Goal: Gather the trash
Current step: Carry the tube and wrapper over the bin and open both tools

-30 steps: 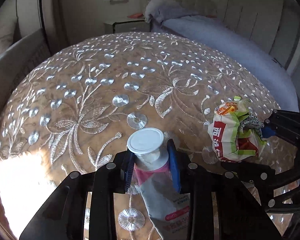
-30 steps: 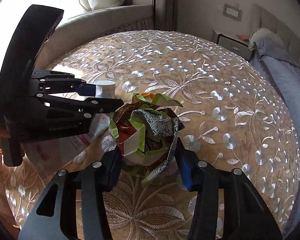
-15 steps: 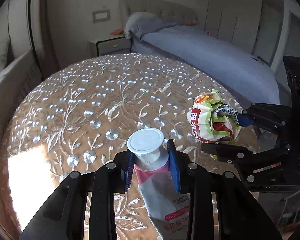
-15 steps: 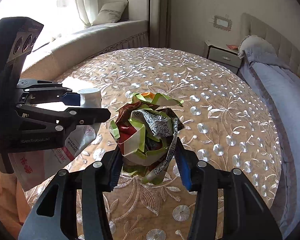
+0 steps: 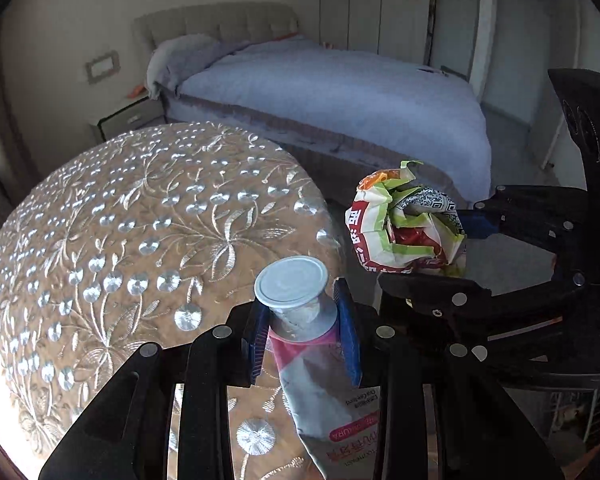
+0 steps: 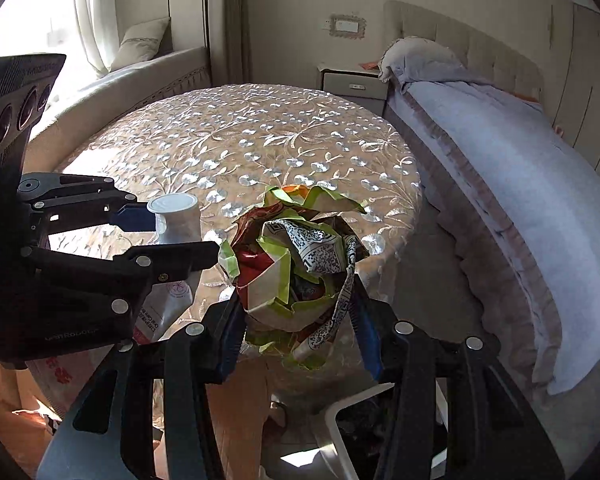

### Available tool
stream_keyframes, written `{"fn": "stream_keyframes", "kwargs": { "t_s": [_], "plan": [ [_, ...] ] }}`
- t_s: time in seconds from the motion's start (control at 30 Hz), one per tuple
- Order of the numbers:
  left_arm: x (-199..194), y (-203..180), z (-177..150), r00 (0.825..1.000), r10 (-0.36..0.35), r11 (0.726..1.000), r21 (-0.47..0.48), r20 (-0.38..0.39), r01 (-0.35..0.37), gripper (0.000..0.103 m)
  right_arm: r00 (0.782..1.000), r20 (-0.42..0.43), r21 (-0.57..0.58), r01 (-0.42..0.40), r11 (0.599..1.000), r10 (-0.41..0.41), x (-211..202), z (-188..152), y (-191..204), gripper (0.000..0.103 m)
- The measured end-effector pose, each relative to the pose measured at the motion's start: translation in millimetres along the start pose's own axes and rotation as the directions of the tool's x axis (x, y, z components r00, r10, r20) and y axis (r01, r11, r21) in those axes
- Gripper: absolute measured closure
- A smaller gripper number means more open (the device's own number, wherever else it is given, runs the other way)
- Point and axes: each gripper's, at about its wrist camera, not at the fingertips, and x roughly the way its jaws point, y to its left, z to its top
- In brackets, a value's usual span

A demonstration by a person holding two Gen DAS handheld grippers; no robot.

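My left gripper (image 5: 302,332) is shut on a squeezed white tube with a round white cap (image 5: 296,304) and a pink band, held in the air over the near edge of the round table (image 5: 120,240). The tube (image 6: 176,224) also shows at the left of the right wrist view, in the left gripper (image 6: 176,236). My right gripper (image 6: 296,320) is shut on a crumpled food wrapper (image 6: 292,256), green, red and white with printed codes. That wrapper (image 5: 400,224) hangs past the table's edge, right of the tube. A white-rimmed bin (image 6: 340,416) with dark contents sits on the floor below the wrapper.
A bed with grey-blue bedding (image 5: 340,92) stands right of the table, with a narrow strip of floor (image 6: 432,248) between them. A nightstand (image 6: 352,82) sits by the headboard. A curved window seat (image 6: 140,76) runs behind the table.
Both grippers have swung away from over the table's middle toward its edge by the bed, carrying the tube and the wrapper. The bin below has come into the right wrist view.
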Motion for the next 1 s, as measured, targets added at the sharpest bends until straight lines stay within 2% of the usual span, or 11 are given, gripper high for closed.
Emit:
{"fn": "stream_keyframes", "kwargs": {
  "t_s": [0.17,0.3,0.4,0.57,0.7,0.8,0.87,0.9,0.93,0.97,1.0],
  "plan": [
    [31,-48,-4,0.997,-0.06,0.996,0.055,-0.049,0.063,0.072,0.995,-0.044,0.055,0.095,0.994,-0.093,-11,-45,-36,0.053],
    [61,-83,-8,0.992,-0.087,0.986,0.132,-0.091,0.098,0.072,0.987,-0.098,0.105,0.14,0.985,-0.13,-9,-78,-70,0.053],
    [91,-103,-12,0.982,-0.123,0.976,0.16,-0.145,0.146,0.072,0.974,-0.16,0.162,0.186,0.969,-0.16,-1,-107,-98,0.053],
    [146,-135,-25,0.955,-0.186,0.947,0.217,-0.23,0.237,0.072,0.966,-0.225,0.222,0.176,0.959,-0.125,20,-148,-139,0.053],
    [195,-155,-36,0.917,-0.218,0.919,0.247,-0.333,0.308,0.072,0.957,-0.277,0.205,0.147,0.968,-0.087,42,-179,-158,0.053],
    [231,-172,-46,0.889,-0.203,0.889,0.304,-0.41,0.343,0.071,0.947,-0.316,0.2,0.13,0.971,-0.062,61,-199,-168,0.053],
    [250,-180,-53,0.856,-0.215,0.869,0.309,-0.47,0.388,0.053,0.941,-0.337,0.191,0.11,0.975,-0.04,74,-213,-172,0.05],
    [258,-183,-58,0.847,-0.194,0.861,0.327,-0.494,0.389,0.028,0.933,-0.36,0.196,0.085,0.977,-0.008,80,-223,-177,0.048],
    [265,-186,-63,0.843,-0.175,0.849,0.356,-0.509,0.391,0.011,0.929,-0.371,0.203,0.072,0.977,0.009,84,-227,-179,0.034],
    [269,-188,-67,0.836,-0.173,0.836,0.371,-0.521,0.404,0.009,0.926,-0.377,0.201,0.082,0.976,0.0,87,-235,-183,0.01],
    [271,-190,-70,0.83,-0.172,0.827,0.38,-0.531,0.415,0.009,0.923,-0.384,0.196,0.089,0.976,-0.007,89,-239,-185,0.003]
  ]
}}
